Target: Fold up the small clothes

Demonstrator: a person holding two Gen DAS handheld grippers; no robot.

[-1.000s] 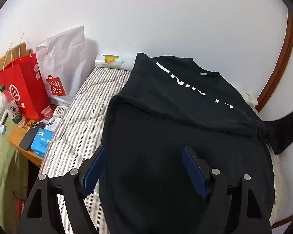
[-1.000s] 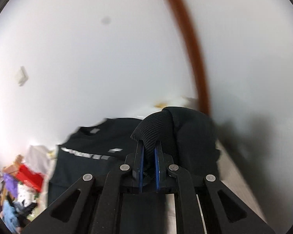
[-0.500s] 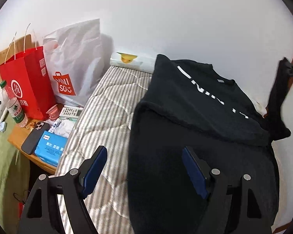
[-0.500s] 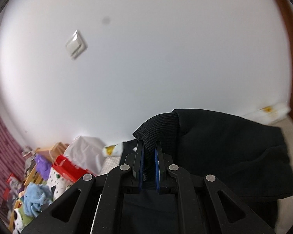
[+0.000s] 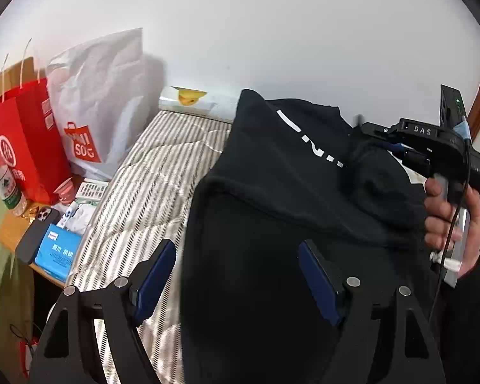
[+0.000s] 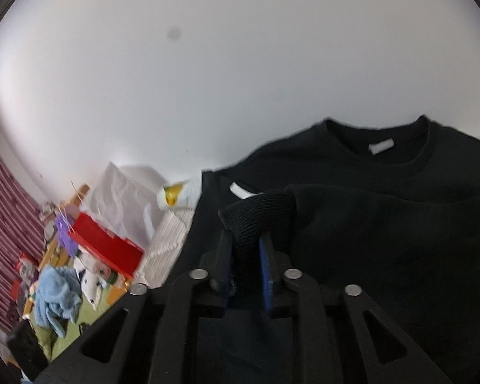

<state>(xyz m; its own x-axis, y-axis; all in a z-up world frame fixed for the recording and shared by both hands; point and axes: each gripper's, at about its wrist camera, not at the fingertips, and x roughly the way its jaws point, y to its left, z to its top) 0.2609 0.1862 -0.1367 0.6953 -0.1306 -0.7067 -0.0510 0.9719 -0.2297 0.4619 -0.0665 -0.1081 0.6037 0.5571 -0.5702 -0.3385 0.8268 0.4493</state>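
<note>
A black sweatshirt [image 5: 272, 224] with white lettering lies on a striped mattress [image 5: 150, 185]. My left gripper [image 5: 236, 275] is open and empty, hovering over the sweatshirt's lower left part. My right gripper [image 6: 246, 256] is shut on the ribbed cuff [image 6: 259, 214] of the sweatshirt's sleeve and holds it over the chest, below the collar [image 6: 377, 147]. In the left wrist view the right gripper [image 5: 377, 140] reaches in from the right, held by a hand, with the sleeve draped across the lettering.
A red paper bag [image 5: 22, 147] and a white shopping bag [image 5: 102, 108] stand left of the bed. A wooden side table [image 5: 12, 233] holds a phone, a blue tissue pack and a bottle. A white wall is behind the bed.
My right gripper has carried the sleeve from the right edge inward over the sweatshirt's chest. The left gripper has drifted slightly and stays open.
</note>
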